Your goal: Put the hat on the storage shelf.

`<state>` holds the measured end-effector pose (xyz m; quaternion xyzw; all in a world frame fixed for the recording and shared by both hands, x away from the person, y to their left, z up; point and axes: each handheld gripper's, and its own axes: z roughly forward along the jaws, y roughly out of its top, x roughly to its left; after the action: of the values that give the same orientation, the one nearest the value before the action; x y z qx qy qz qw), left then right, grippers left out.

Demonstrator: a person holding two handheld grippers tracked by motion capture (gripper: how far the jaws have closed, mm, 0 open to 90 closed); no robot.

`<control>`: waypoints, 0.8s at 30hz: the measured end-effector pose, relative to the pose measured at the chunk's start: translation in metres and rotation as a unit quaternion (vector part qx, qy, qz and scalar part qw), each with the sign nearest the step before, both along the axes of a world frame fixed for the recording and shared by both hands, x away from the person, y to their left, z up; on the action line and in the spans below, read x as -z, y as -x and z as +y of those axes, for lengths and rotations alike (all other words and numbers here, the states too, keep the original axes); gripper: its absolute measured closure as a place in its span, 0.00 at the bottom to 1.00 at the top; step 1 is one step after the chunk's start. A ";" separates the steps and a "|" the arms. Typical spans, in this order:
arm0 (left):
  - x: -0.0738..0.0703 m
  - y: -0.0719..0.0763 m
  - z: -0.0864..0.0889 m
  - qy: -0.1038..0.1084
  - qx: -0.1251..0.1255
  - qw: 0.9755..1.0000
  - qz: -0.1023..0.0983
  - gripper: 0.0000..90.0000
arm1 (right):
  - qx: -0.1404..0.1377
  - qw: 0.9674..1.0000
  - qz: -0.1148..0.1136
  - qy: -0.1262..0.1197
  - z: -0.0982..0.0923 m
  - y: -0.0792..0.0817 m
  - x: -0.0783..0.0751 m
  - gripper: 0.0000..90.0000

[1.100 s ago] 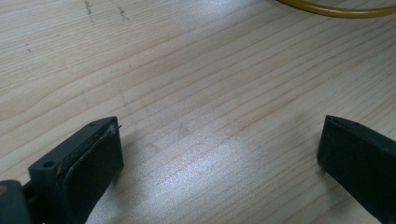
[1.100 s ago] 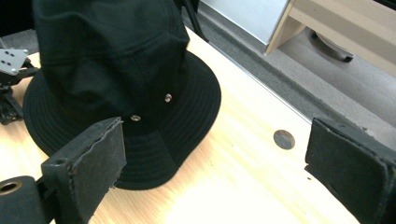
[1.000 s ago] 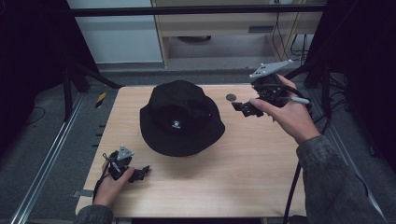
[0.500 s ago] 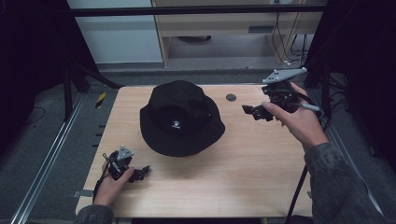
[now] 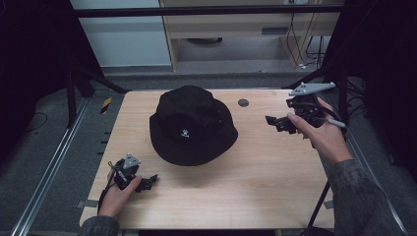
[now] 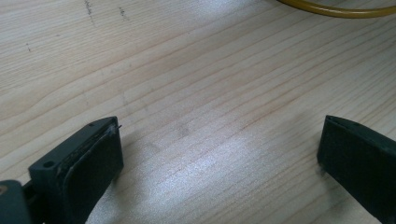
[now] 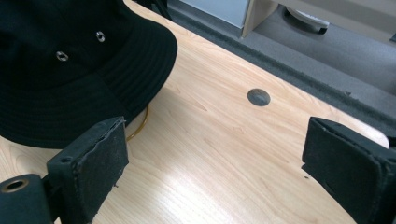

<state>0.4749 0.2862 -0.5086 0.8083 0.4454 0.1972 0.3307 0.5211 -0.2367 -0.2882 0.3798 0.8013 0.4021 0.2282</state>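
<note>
Hat (image 5: 192,125) untouched mid-table, looks like nothing done yet. Right gripper (image 5: 281,123) wide open, hat off ahead-left. Left gripper (image 5: 147,183) open, idle over bare wood.

Your left gripper (image 5: 147,182) sits low near you, jaws spread wide. Your right gripper (image 5: 275,122) is held raised farther out, jaws also wide apart.

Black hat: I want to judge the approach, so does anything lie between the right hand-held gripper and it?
Nothing visible does. Bare table lies between the right hand-held gripper, jaws open, and the black hat.
</note>
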 end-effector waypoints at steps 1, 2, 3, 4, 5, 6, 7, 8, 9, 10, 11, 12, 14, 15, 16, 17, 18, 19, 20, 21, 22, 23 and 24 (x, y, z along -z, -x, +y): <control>0.000 0.000 0.000 0.000 -0.001 1.000 0.000 0.00 | 0.002 1.000 0.004 -0.001 -0.002 0.001 0.003 0.08; 0.000 0.000 0.000 0.000 -0.001 1.000 0.000 0.00 | 0.004 1.000 0.009 0.001 -0.005 0.001 0.009 0.08; 0.000 0.000 0.000 0.000 -0.001 1.000 0.000 0.00 | 0.007 1.000 0.011 0.000 -0.007 0.002 0.013 0.09; 0.000 0.000 0.000 0.000 -0.001 1.000 0.000 0.00 | 0.007 1.000 0.011 0.000 -0.007 0.002 0.013 0.09; 0.000 0.000 0.000 0.000 -0.001 1.000 0.000 0.00 | 0.012 1.000 0.017 -0.002 -0.011 0.002 0.021 0.09; 0.000 0.000 0.000 0.000 -0.001 1.000 0.000 0.00 | 0.015 1.000 0.021 -0.002 -0.013 0.003 0.025 0.09; 0.000 0.000 0.000 0.000 0.000 1.000 0.000 0.00 | 0.017 1.000 0.023 -0.003 -0.014 0.003 0.029 0.09; 0.000 0.000 0.000 0.000 0.000 1.000 0.000 0.00 | 0.020 0.999 0.028 -0.005 -0.016 0.003 0.033 0.09; 0.000 0.000 0.000 0.000 0.000 1.000 0.000 0.00 | 0.020 0.999 0.028 -0.005 -0.016 0.003 0.033 0.09; 0.000 0.000 0.000 0.000 -0.001 1.000 0.000 0.00 | 0.025 0.999 0.036 -0.010 -0.020 0.004 0.042 0.09; 0.000 0.000 0.000 0.000 -0.001 1.000 0.000 0.00 | 0.025 0.999 0.036 -0.010 -0.020 0.004 0.042 0.09; 0.000 0.000 0.000 0.000 -0.001 1.000 0.000 0.00 | 0.029 0.999 0.041 -0.011 -0.022 0.004 0.051 0.10; 0.000 0.000 0.000 0.000 -0.001 1.000 0.000 0.00 | 0.030 0.999 0.043 -0.011 -0.023 0.004 0.055 0.10; 0.000 0.000 0.000 0.000 -0.001 1.000 0.000 0.00 | 0.034 0.998 0.047 -0.013 -0.025 0.004 0.062 0.10; 0.000 0.000 0.000 0.000 -0.001 1.000 0.000 0.00 | 0.034 0.998 0.047 -0.013 -0.025 0.004 0.062 0.10; 0.000 0.000 0.000 0.000 0.000 1.000 0.000 0.00 | 0.037 0.998 0.053 -0.013 -0.026 0.005 0.070 0.10; 0.000 0.000 0.000 0.000 0.000 1.000 0.000 0.00 | 0.037 0.998 0.053 -0.013 -0.026 0.005 0.070 0.10; 0.000 0.000 0.000 0.000 0.000 1.000 0.000 0.00 | 0.038 0.998 0.054 -0.014 -0.028 0.006 0.077 0.10; 0.000 0.000 0.000 0.000 0.000 1.000 0.000 0.00 | 0.039 0.998 0.057 -0.014 -0.028 0.007 0.080 0.11; 0.000 0.000 0.000 0.000 0.000 1.000 0.000 0.00 | 0.041 0.997 0.058 -0.013 -0.028 0.008 0.083 0.11; 0.000 0.000 0.000 0.000 0.000 1.000 0.000 0.00 | 0.041 0.997 0.058 -0.013 -0.028 0.008 0.083 0.11; 0.000 0.000 0.000 0.000 0.000 1.000 0.000 0.00 | 0.042 0.997 0.059 -0.012 -0.028 0.009 0.086 0.11; 0.000 0.000 0.000 0.000 0.000 1.000 0.000 0.00 | 0.042 0.997 0.059 -0.011 -0.028 0.011 0.092 0.11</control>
<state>0.4746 0.2860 -0.5086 0.8081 0.4458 0.1971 0.3307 0.5102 -0.2644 -0.3807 0.4391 0.7923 0.3772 0.1930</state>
